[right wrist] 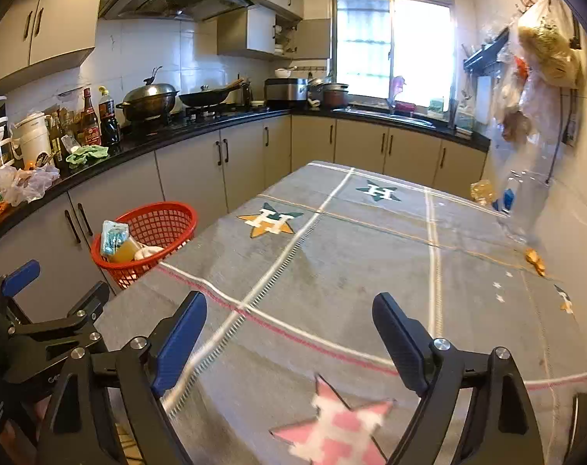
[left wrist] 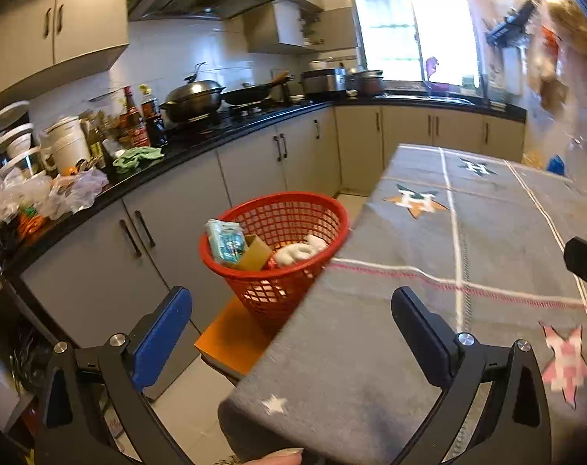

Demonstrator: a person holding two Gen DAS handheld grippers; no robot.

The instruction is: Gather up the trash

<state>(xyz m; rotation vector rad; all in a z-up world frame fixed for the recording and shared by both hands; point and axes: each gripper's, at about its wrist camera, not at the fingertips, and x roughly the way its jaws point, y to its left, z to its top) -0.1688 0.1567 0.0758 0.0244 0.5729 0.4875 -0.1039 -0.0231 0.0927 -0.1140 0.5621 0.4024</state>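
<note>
A red mesh basket (left wrist: 293, 213) (right wrist: 165, 221) stands on an orange stool (left wrist: 231, 337) at the table's left edge. It holds a teal packet (left wrist: 225, 240), a brown cardboard piece (left wrist: 254, 257) and white crumpled trash (left wrist: 299, 252). My left gripper (left wrist: 289, 329) is open and empty, over the table's near left corner, short of the basket. My right gripper (right wrist: 289, 333) is open and empty above the grey star-patterned tablecloth (right wrist: 371, 255). A small orange scrap (right wrist: 536, 259) lies near the table's right edge.
A black kitchen counter (left wrist: 200, 147) with bottles, pots and plastic bags runs along the left and back. Cabinets stand below it. Plastic bags (right wrist: 534, 77) hang on the right wall. A clear bottle (right wrist: 514, 201) stands at the table's far right.
</note>
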